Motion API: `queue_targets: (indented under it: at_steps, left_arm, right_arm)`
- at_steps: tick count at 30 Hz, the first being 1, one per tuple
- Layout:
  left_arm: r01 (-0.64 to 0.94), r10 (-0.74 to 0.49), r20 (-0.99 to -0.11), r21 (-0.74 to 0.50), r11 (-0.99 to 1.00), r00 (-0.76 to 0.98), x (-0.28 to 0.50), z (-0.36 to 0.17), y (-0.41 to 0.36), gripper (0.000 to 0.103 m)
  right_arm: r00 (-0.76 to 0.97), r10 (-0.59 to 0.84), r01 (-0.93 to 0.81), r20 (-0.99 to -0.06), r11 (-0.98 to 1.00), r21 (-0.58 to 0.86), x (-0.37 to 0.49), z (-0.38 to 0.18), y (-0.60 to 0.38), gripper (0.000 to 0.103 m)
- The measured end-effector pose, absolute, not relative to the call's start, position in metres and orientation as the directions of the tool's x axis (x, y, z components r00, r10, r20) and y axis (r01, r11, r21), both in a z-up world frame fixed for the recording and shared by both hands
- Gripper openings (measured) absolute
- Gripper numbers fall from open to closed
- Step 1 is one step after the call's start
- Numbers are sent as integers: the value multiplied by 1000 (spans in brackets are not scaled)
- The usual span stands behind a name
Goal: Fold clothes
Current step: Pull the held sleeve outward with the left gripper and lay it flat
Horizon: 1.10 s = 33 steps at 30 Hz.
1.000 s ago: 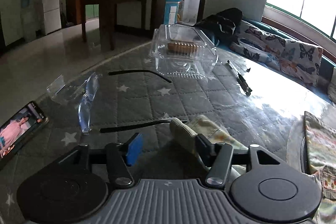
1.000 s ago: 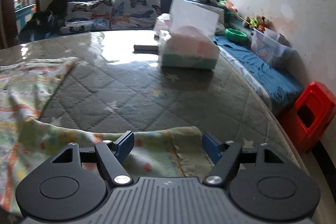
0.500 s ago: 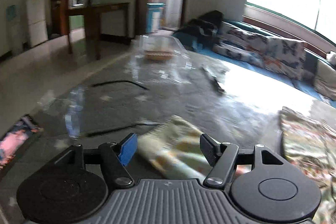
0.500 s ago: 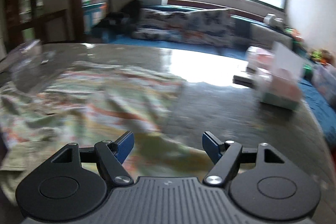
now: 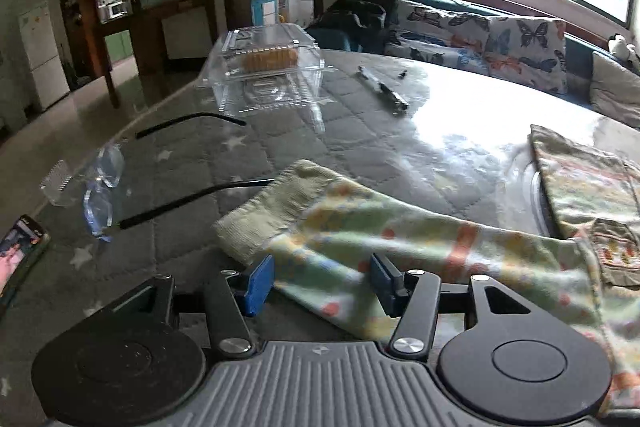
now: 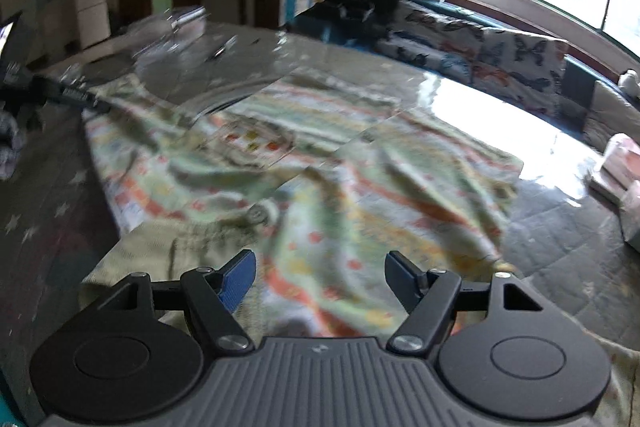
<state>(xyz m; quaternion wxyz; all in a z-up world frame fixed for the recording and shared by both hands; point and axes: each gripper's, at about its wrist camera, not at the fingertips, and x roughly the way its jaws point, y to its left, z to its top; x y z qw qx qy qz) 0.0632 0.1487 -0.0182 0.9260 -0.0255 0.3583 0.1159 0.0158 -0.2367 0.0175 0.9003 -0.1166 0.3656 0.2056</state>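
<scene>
Right, left wrist view first: the left gripper hangs low over the grey quilted table cover, and its jaws are closing with a sleeve of the patterned garment lying between the blue pads. The pads do not look pressed on the cloth; daylight shows on either side of the fabric. The sleeve's pale ribbed cuff points away toward the left, just touching the near arm of a pair of clear glasses. Beyond them stands a clear plastic clamshell box with something brown inside, and a dark pen-like tool lies near the bright glare on the table. A phone with a lit screen sits at the left edge. More of the garment spreads to the right, where a brownish patch shows.

Over to the right wrist view, and it is blurred. The right gripper is spread wide above the garment, nothing pinched, cloth under the gap but the pads clear of it. The green, orange and cream fabric lies rumpled across the middle of the table, with a plain greenish hem nearest the left finger. A tissue box sits at the right edge, a butterfly-print cushion lines the bench behind, and the other gripper shows dark at far left by the garment's edge.
</scene>
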Motion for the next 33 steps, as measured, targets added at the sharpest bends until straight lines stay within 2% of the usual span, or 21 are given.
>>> queue_targets:
  at_steps: [4, 12, 17, 25, 33]
  left_arm:
    - [-274, 231, -669, 43, 961, 706, 64, -19, 163, 57]
    - [-328, 264, -682, 37, 944, 682, 66, -12, 176, 55]
    - [-195, 124, -664, -33, 980, 737, 61, 7, 137, 55]
    - [77, -121, -648, -97, 992, 752, 70, 17, 48, 55]
    - [180, -186, -703, -83, 980, 687, 87, -9, -1, 55]
  right_arm:
    - [602, 300, -484, -740, 874, -39, 2, 8, -234, 72]
    - [599, 334, -487, -728, 873, 0, -5, 21, -250, 72]
    - [651, 290, -419, -702, 908, -13, 17, 32, -265, 72]
    - [666, 239, -325, -707, 946, 14, 73, 17, -285, 72]
    - [656, 197, -289, -729, 957, -2, 99, -1, -295, 72]
